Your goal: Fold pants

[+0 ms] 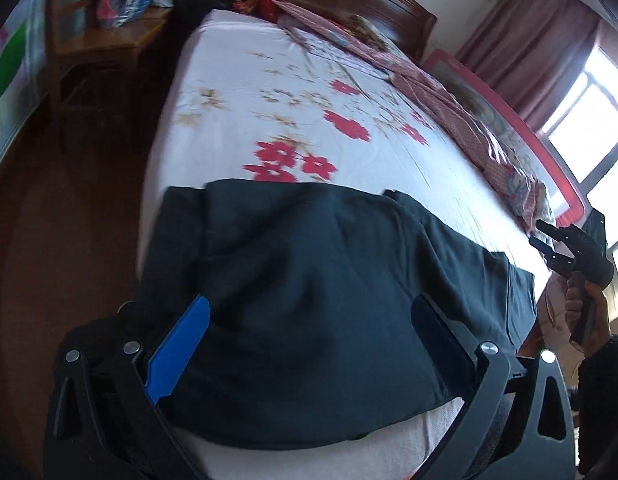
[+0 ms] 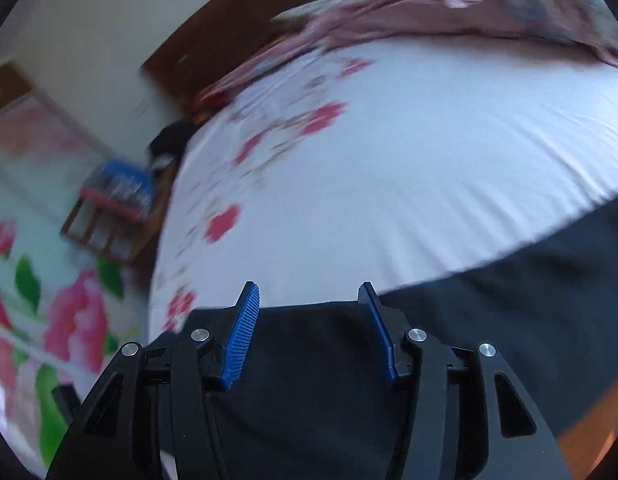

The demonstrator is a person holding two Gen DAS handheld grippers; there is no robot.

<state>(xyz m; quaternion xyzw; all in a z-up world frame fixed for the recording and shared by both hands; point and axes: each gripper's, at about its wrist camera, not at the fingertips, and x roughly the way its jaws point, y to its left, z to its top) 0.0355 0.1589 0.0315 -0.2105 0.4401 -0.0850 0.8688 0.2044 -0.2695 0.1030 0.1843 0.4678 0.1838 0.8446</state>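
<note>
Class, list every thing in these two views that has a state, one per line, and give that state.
pants: dark, spread flat across the near end of the bed, not held.
left gripper: open, wide over the pants.
right gripper: open, holding nothing, above the pants' edge.
bed sheet: floral, fairly smooth.
quilt: bunched along the far side.
curtain: drawn aside from the window.

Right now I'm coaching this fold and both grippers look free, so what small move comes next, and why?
Probably lower the open left gripper onto the near edge of the dark pants and pinch it. The pants lie bunched across the floral bed sheet, and the right gripper is open too, holding nothing.
</note>
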